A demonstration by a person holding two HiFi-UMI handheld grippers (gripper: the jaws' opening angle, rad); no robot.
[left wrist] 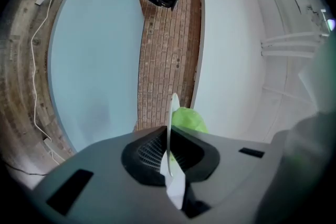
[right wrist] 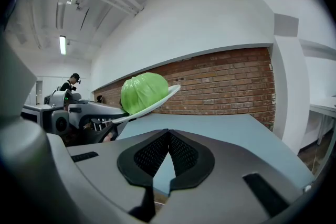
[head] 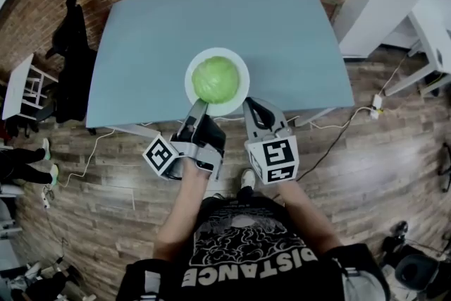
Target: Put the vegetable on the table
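Observation:
A round green cabbage (head: 215, 79) rests on a white plate (head: 244, 86) over the near edge of the blue-grey table (head: 211, 10). My left gripper (head: 199, 108) is shut on the plate's near rim. In the left gripper view the plate (left wrist: 170, 134) stands edge-on between the jaws, with the cabbage (left wrist: 190, 119) behind it. The right gripper view shows the plate (right wrist: 164, 96) held tilted above the table (right wrist: 220, 126), carrying the cabbage (right wrist: 144, 92). My right gripper (head: 251, 106) sits just right of the plate, its jaws shut on nothing (right wrist: 168, 136).
A black chair with dark clothing (head: 70, 67) and a white stool (head: 25, 84) stand left of the table. Cables and a power strip (head: 375, 103) lie on the wooden floor at the right. White furniture (head: 423, 25) stands at the far right.

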